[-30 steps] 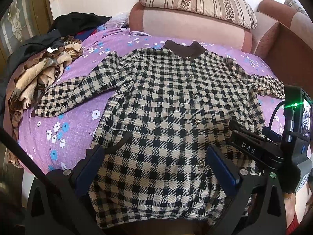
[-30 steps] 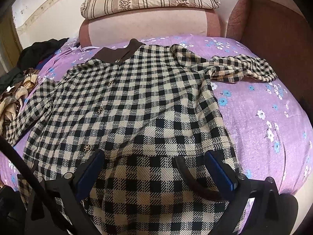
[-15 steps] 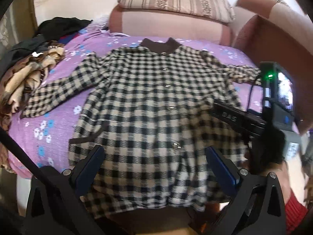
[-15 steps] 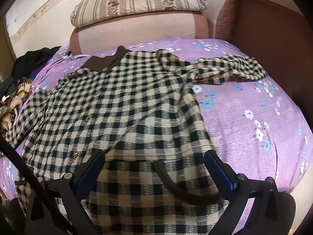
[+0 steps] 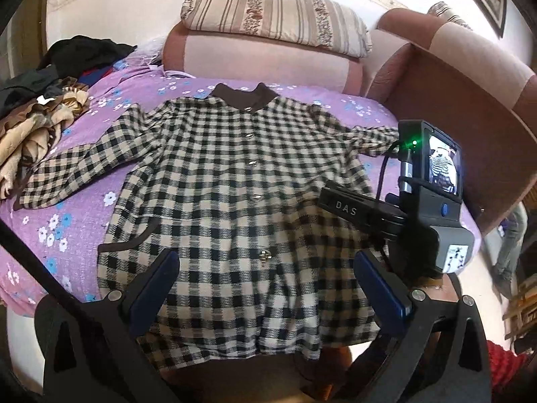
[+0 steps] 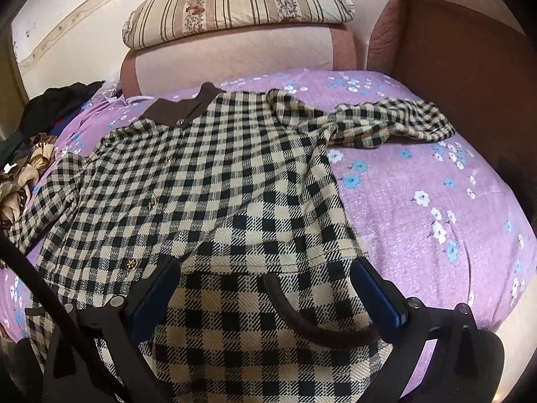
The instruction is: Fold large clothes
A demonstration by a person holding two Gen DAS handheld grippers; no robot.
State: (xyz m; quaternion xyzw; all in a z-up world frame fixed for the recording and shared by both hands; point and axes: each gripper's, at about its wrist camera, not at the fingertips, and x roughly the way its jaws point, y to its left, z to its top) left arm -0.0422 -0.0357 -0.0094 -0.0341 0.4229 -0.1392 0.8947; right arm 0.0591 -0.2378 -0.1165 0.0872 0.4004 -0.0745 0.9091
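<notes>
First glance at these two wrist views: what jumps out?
The checked coat spread face up, buttoned, across the purple floral bedspread, brown collar toward the striped pillow. Both tongs, left and right, are open above its hem. A heap of clothes lies at the far left.

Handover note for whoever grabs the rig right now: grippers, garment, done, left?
Left hand-held gripper: open, empty, above the hem.
Right hand-held gripper: open, empty, over the lower right pocket area.
Checked coat: spread face up on the purple floral bedspread, brown collar toward the striped pillow, both sleeves out sideways; the right sleeve is bunched.
Done: laid out, buttoned.
Left: all folds. Probably sleeves first.
</notes>
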